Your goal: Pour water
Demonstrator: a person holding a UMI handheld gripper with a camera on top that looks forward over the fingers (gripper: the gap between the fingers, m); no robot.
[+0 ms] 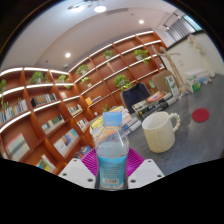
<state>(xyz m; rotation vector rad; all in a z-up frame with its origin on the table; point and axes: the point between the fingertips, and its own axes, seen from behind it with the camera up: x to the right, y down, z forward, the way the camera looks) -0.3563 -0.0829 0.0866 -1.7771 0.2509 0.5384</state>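
A clear plastic water bottle (112, 150) with a blue label and a blue cap stands between my gripper's (112, 166) two fingers, and both magenta pads (90, 162) press against its sides. The view is tilted, so the bottle appears lifted off the table. Just beyond the bottle, to its right, a cream mug (159, 130) with a handle stands on the grey table (195, 140). The mug's mouth faces up and I cannot see what is inside it.
A red coaster (201, 115) lies on the table past the mug. Wooden bookshelves (60, 95) with plants and books fill the background. A dark chair and stacked books (135, 100) stand behind the mug.
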